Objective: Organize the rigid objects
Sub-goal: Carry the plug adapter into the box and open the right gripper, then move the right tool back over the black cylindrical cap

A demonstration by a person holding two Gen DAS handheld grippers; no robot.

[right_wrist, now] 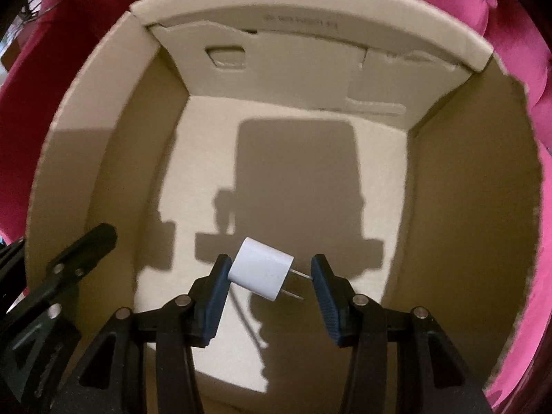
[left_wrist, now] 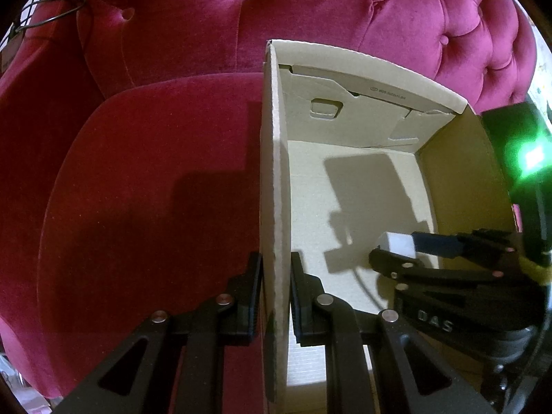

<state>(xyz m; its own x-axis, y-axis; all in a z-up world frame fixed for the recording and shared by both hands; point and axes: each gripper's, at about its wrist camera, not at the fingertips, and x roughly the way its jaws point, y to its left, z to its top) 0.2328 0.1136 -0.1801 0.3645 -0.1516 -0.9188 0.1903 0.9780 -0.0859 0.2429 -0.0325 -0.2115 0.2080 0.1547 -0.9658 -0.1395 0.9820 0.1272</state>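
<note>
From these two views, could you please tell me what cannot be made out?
- Left wrist view: the plug is mostly hidden by the right tool.
- Right wrist view: whether the plug touches the right pad is unclear.
- Both views: the box near wall is cut off by the bottom edge.

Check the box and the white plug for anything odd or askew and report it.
The white plug sits tilted between the right gripper's pads, one end on the left pad, its prongs angled toward the right pad. The cardboard box's right rim looks ragged. The left gripper pinches the box's left wall.
</note>
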